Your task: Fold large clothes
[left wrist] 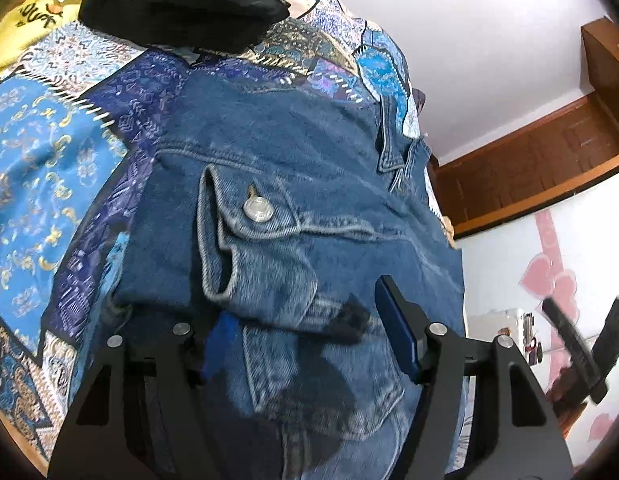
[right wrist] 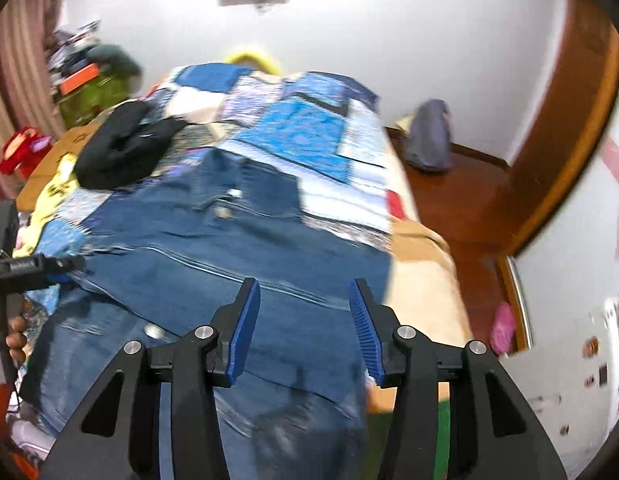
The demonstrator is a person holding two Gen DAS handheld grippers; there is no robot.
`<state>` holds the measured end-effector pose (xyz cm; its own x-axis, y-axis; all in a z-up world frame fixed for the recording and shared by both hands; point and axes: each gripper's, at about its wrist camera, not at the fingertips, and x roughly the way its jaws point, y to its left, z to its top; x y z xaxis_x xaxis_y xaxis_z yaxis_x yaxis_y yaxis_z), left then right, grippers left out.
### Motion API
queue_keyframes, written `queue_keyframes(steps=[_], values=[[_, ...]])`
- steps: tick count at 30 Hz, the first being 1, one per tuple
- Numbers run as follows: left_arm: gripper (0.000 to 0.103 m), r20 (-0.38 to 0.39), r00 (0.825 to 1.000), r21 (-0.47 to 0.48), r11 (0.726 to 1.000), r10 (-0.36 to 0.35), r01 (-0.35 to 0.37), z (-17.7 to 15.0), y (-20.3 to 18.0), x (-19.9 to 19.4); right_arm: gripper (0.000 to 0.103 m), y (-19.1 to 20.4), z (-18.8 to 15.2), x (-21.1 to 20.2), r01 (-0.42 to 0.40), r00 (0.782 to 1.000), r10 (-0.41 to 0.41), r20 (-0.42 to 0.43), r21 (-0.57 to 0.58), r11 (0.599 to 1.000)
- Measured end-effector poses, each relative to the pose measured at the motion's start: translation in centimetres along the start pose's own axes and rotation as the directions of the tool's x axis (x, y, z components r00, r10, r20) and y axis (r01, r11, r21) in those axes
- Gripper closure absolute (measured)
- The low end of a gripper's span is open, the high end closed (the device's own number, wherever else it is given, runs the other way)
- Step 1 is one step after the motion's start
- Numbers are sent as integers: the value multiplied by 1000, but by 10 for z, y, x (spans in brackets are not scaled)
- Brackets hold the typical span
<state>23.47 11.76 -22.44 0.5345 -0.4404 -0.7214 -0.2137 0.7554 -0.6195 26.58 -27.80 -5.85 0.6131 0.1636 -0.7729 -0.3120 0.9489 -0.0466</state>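
Note:
A blue denim jacket (left wrist: 293, 184) lies spread on a patchwork bedspread (left wrist: 41, 152), its sleeve cuff with a metal button (left wrist: 258, 209) folded over the body. My left gripper (left wrist: 305, 336) is open, low over the jacket's near part; its left finger is partly hidden by the cloth. In the right wrist view the jacket (right wrist: 197, 248) fills the near bed. My right gripper (right wrist: 305, 328) is open and empty above the jacket's near right edge.
A black garment (left wrist: 181, 4) and a yellow one (left wrist: 33, 12) lie at the bed's far side; the black one also shows in the right wrist view (right wrist: 121, 148). Brown wooden floor (right wrist: 461, 200) and a purple bag (right wrist: 429, 136) are right of the bed.

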Motion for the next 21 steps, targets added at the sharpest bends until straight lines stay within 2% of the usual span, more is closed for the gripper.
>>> queue_keyframes(steps=[1,2,4,7,11,13,18,21], values=[[48,9,1000,4,1000,19,-19,2,-2,3,46,-9,-6,-1,9,1000,-9,0,26,1000],[53,9,999,9,999,37,-37,4,-3,6,43,-16,-12,0,19,1000,-19,1,47,999],[71,25,994,39,994,104,-105,8,-10,13,42,-29,-24,3,42,999,-42,-3,85,995],[79,77,979,113,974,187,-195,14,-25,15,42,-45,-42,19,53,997,-44,-66,149,987],[82,188,961,213,947,202,-241,23,-57,-5,42,-56,-56,38,66,991,-43,-127,188,980],[83,243,955,260,937,169,-232,30,-74,-21,42,-57,-58,45,61,989,-32,-143,202,978],[83,342,929,278,929,142,-245,46,-93,-55,42,-53,-53,47,26,993,-1,-118,209,977],[83,356,919,310,905,172,-290,47,-89,-55,42,-46,-50,53,7,994,16,-105,209,978]])
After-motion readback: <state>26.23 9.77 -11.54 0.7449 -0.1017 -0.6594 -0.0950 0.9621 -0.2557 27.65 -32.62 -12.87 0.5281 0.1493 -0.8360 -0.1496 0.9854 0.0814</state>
